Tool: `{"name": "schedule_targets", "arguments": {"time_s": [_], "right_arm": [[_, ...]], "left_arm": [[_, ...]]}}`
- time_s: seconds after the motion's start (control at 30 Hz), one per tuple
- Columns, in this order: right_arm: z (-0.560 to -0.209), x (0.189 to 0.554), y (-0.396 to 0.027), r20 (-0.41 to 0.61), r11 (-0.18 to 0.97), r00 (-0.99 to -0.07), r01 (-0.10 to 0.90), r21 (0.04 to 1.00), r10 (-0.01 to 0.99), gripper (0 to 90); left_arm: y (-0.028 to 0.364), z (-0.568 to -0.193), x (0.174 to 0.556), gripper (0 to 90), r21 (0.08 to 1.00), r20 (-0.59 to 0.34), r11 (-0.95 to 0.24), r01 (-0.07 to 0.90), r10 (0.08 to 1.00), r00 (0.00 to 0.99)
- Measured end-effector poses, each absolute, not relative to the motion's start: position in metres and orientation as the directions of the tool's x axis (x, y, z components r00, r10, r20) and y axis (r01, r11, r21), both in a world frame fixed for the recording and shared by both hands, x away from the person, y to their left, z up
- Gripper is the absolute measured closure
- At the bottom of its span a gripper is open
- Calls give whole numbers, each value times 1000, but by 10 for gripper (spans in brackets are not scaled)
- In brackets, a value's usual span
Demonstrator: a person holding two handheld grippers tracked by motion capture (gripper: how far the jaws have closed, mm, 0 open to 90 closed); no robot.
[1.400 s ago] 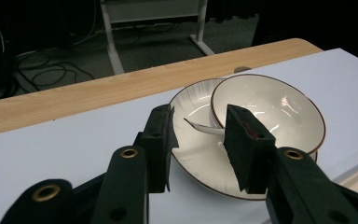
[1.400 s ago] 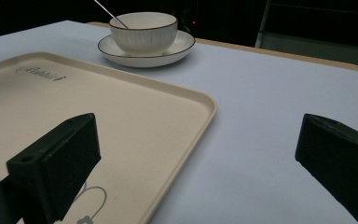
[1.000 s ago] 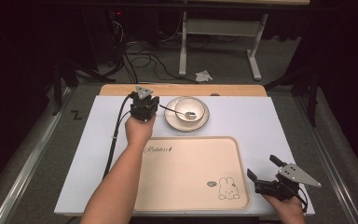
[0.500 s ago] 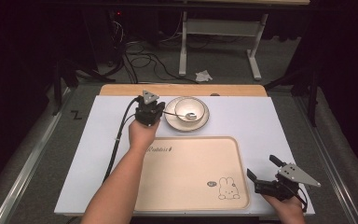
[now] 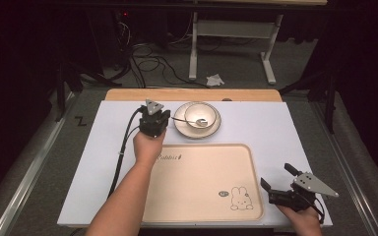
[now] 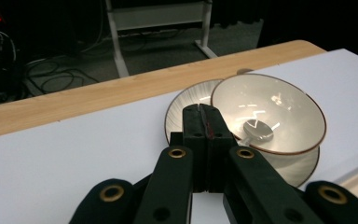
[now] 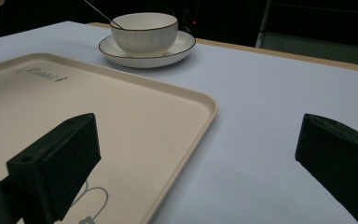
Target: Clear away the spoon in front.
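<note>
White china sits at the far middle of the table: a bowl (image 5: pixel 200 116) on a saucer (image 5: pixel 197 129), with a spoon (image 5: pixel 187 120) resting inside, its thin handle pointing out toward nine o'clock; our left gripper (image 5: pixel 153 119) hovers just beside that handle, its jaws pressed flat together; whether the handle tip is pinched between them we cannot tell, since in the left gripper view the closed jaws (image 6: pixel 203 140) hide it and only the spoon's head shows in the bowl; our right gripper (image 5: pixel 279 189) waits at five o'clock, near the tray (image 5: pixel 202 196) corner, jaws spread wide and holding nothing.

We judge the step in hand to be taking the spoon by its handle; to do it well we should grip near the handle's end and lift gently, so the bowl does not rock on its saucer.

Underneath lies a white sheet (image 5: pixel 285 128) over a wooden tabletop (image 5: pixel 192 94), whose bare edge shows at twelve o'clock; beyond it the room is dark, with grey carpet, loose cables (image 5: pixel 147 64) and a white desk frame (image 5: pixel 236 34).
</note>
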State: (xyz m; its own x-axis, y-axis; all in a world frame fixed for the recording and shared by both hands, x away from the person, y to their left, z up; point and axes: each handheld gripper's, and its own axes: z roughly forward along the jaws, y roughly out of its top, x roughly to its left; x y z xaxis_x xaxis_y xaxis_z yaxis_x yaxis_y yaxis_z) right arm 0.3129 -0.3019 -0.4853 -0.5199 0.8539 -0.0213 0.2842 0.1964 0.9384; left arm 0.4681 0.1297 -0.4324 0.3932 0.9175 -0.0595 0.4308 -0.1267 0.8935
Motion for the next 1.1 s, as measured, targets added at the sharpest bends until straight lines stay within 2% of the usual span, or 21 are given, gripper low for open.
{"name": "schedule_targets", "arguments": {"time_s": [0.4, 0.77, 0.9, 1.03, 1.1], "right_arm": [[-485, 313, -301, -25, 202, -519, 288, 936, 855, 5], [-486, 313, -301, -28, 205, -518, 288, 935, 855, 5], [-486, 312, -301, -30, 207, -517, 288, 935, 856, 5], [-486, 312, -299, -32, 210, -519, 289, 934, 854, 5], [-485, 313, -298, -39, 217, -521, 285, 934, 852, 6]], "left_arm": [[107, -434, 440, 900, 902, -58, -157, 403, 879, 473], [104, -433, 428, 899, 908, -81, -136, 396, 871, 485], [109, -426, 419, 802, 915, -110, -101, 390, 868, 483], [105, -421, 413, 574, 922, -120, -82, 377, 868, 482], [103, -421, 416, 503, 913, -130, -80, 401, 873, 470]]}}
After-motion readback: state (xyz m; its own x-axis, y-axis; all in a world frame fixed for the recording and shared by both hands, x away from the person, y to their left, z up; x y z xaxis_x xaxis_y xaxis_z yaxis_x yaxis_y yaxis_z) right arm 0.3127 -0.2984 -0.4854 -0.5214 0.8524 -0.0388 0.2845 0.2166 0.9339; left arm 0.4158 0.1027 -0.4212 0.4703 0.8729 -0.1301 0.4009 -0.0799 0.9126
